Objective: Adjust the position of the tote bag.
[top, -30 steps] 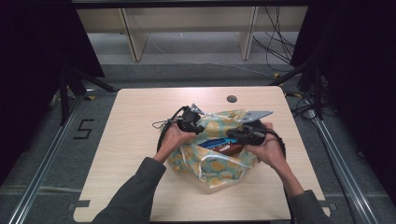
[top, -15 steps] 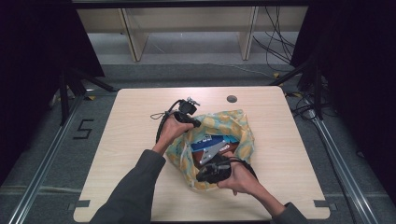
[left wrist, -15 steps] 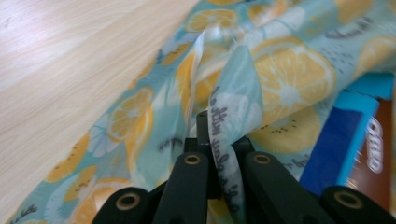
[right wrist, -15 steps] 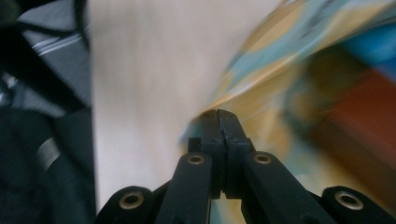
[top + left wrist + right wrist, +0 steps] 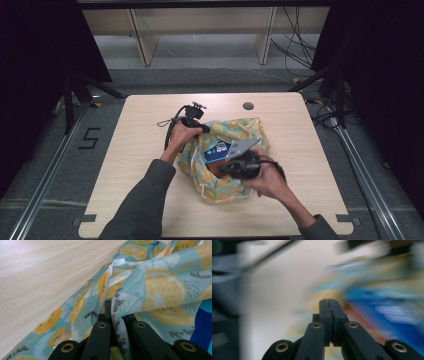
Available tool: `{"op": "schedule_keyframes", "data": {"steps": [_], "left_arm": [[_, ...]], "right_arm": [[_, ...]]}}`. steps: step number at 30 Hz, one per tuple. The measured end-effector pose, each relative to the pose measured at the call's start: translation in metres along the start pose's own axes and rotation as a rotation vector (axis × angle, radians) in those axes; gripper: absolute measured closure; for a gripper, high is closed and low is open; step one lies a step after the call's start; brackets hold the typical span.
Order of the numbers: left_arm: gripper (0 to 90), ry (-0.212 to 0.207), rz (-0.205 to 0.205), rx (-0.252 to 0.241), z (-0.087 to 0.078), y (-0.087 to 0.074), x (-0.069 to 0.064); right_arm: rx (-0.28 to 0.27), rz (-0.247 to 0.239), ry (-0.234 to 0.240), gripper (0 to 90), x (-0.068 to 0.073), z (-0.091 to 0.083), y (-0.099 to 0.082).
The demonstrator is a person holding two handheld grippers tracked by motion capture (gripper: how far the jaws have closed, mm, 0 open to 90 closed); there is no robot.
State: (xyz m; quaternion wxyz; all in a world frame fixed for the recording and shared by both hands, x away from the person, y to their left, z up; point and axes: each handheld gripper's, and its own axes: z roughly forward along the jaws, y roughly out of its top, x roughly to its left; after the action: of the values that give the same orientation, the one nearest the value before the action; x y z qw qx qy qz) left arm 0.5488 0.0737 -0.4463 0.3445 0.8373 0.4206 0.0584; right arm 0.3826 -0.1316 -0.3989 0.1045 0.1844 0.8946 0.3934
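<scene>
High view: a pale wood-grain table [image 5: 135, 150] with rounded corners carries a crumpled bag [image 5: 220, 187] of thin, glossy fabric printed with orange and lemon slices on a teal ground. The bag lies just right of the table's centre, its mouth gaping toward 12 o'clock. Inside the opening sits a flat blue package [image 5: 218, 151] with white print, and a grey three-cornered plate overlaps it at its 3 o'clock side. A small dark round hole [image 5: 248, 106] marks the tabletop at 12 o'clock from the bag, well apart from it.

The left gripper [image 5: 202, 128] sits at the bag's 10 o'clock corner, held by the left hand [image 5: 181, 135], with a thin black cable looping off at 9 o'clock. The right gripper [image 5: 239, 166] hangs over the bag's middle, held by the right hand [image 5: 270, 179] at 4 o'clock from the package.

Left gripper view: the black jaws of the left gripper [image 5: 113, 315] are pinched onto a fold of the bag [image 5: 160, 287]; the fabric runs between them, with script lettering visible on it. A white ribbon edge [image 5: 110, 280] follows the hem toward 12 o'clock. Bare table [image 5: 45, 272] fills the 10 o'clock area, and a patch of the blue package [image 5: 203, 322] shows at 4 o'clock.

Right gripper view: heavily blurred. The right gripper [image 5: 329, 302] has its jaws pressed flat together, pad against pad, with nothing seen between them. Behind them, smeared blue [image 5: 387, 312], teal and orange tones lie toward 2 o'clock.
</scene>
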Motion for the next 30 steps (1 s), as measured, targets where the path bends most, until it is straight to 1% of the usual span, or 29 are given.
{"op": "schedule_keyframes", "data": {"steps": [1,2,3,4,5,6,7,8,9,10,11,13,14,15,16,17,19,20,21,22,23,24,25,26,27,28,29,30], "left_arm": [[87.8,-0.003,-0.006,-0.005,0.001,0.0,0.0],[87.8,-0.001,0.019,0.021,0.0,0.0,0.002],[87.7,-0.001,0.015,0.017,0.0,0.0,0.002],[87.7,-0.004,0.004,0.006,0.001,0.0,0.001],[87.6,-0.005,-0.009,-0.008,0.002,0.0,0.0],[87.6,-0.006,0.003,0.002,0.001,0.0,0.002],[87.5,-0.009,-0.005,-0.002,0.001,0.0,0.002],[87.5,-0.009,0.029,0.029,-0.001,0.0,0.005],[87.5,-0.008,0.032,0.032,-0.001,0.0,0.006],[87.3,-0.007,0.03,0.032,-0.001,0.0,0.007],[87.2,-0.005,0.032,0.031,-0.001,0.0,0.008],[87.3,-0.003,0.023,0.027,-0.002,0.0,0.008],[87.4,0.002,0.029,0.03,-0.002,0.0,0.008],[87.4,0.003,0.038,0.038,-0.003,0.0,0.009],[87.2,0.0,0.037,0.039,-0.003,0.0,0.009],[86.8,0.001,0.039,0.04,-0.002,0.0,0.008],[86.2,0.005,0.044,0.042,-0.001,0.0,0.006],[86.3,0.008,0.046,0.042,-0.001,0.0,0.005],[86.3,0.011,0.037,0.031,0.0,0.0,0.004],[86.2,0.009,0.057,0.042,-0.002,0.001,0.004],[85.7,0.007,0.057,0.041,-0.003,0.001,0.004],[85.1,0.005,0.05,0.024,-0.003,0.001,0.002],[84.5,0.005,0.069,0.036,-0.005,0.002,0.002],[84.1,0.008,0.07,0.031,-0.005,0.003,0.0],[83.9,0.018,0.064,0.013,-0.005,0.003,-0.004],[83.4,0.02,0.067,0.005,-0.006,0.005,-0.006],[82.4,0.02,0.083,0.012,-0.007,0.006,-0.007],[80.5,0.026,0.068,-0.006,-0.007,0.007,-0.01]], "right_arm": [[0.001,0.021,-0.081,90.0,-0.014,-0.005,0.0],[0.017,0.045,-0.095,90.0,-0.023,-0.006,-0.002],[0.035,0.076,-0.129,90.0,-0.032,-0.005,-0.007],[0.059,0.09,-0.174,90.0,-0.04,-0.002,-0.013],[0.111,0.105,-0.195,90.0,-0.046,0.001,-0.022],[0.131,0.111,-0.206,90.0,-0.049,0.004,-0.028],[0.185,0.113,-0.244,90.0,-0.053,0.005,-0.034],[0.236,0.101,-0.304,90.0,-0.057,0.004,-0.04],[0.268,0.121,-0.345,90.0,-0.062,0.003,-0.046],[0.273,0.137,-0.365,90.0,-0.069,0.001,-0.052],[0.282,0.173,-0.373,90.0,-0.078,-0.003,-0.061],[0.29,0.212,-0.407,90.0,-0.092,-0.009,-0.072],[0.294,0.233,-0.436,90.0,-0.099,-0.012,-0.078],[0.313,0.241,-0.464,90.0,-0.106,-0.014,-0.085],[0.326,0.258,-0.466,90.0,-0.113,-0.013,-0.092],[0.328,0.275,-0.452,90.0,-0.118,-0.009,-0.101],[0.36,0.297,-0.447,90.0,-0.121,-0.003,-0.109],[0.374,0.311,-0.431,90.0,-0.12,-0.002,-0.111],[0.366,0.326,-0.423,90.0,-0.118,-0.002,-0.11],[0.36,0.305,-0.416,89.7,-0.117,-0.006,-0.107],[0.314,0.293,-0.408,89.2,-0.114,-0.014,-0.1],[0.285,0.271,-0.397,88.7,-0.112,-0.019,-0.096],[0.245,0.305,-0.38,88.2,-0.106,-0.027,-0.087],[0.201,0.27,-0.365,87.7,-0.103,-0.034,-0.08],[0.155,0.26,-0.347,87.5,-0.098,-0.039,-0.072],[0.113,0.267,-0.333,87.5,-0.094,-0.042,-0.066],[0.096,0.253,-0.32,87.5,-0.091,-0.045,-0.059],[0.07,0.231,-0.323,87.5,-0.088,-0.044,-0.054]]}}
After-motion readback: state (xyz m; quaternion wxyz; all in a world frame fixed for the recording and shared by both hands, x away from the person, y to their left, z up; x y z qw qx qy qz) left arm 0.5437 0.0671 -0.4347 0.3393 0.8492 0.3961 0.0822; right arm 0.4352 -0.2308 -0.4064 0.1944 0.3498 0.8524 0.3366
